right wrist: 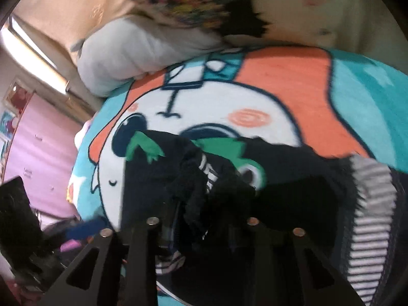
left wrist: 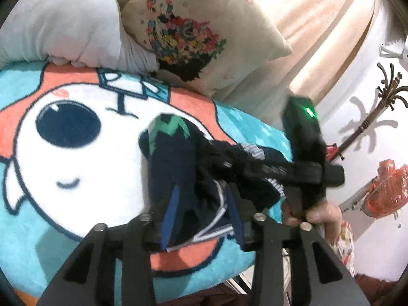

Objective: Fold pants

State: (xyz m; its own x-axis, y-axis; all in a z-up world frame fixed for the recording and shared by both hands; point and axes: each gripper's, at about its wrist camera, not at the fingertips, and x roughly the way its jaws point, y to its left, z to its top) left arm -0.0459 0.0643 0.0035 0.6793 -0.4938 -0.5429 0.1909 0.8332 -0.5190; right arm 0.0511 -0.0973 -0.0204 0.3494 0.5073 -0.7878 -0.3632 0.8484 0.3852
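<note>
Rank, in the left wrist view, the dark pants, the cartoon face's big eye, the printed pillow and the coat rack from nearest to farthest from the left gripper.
1. Dark pants, between the left gripper's fingers.
2. Big eye, up left on the blanket.
3. Printed pillow, behind the blanket.
4. Coat rack, far right by the wall.

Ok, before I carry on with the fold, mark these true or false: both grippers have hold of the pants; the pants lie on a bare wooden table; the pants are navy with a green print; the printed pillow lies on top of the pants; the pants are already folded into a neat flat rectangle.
1. Both grippers grip the pants. True: the left gripper and right gripper each have dark pants fabric bunched between their fingers.
2. The pants lie on a bare wooden table. False: they lie on a cartoon blanket.
3. The pants are navy with a green print. True.
4. The printed pillow lies on the pants. False: it is beyond them, at the blanket's far edge.
5. The pants are a neat flat rectangle. False: they are bunched and crumpled.
</note>
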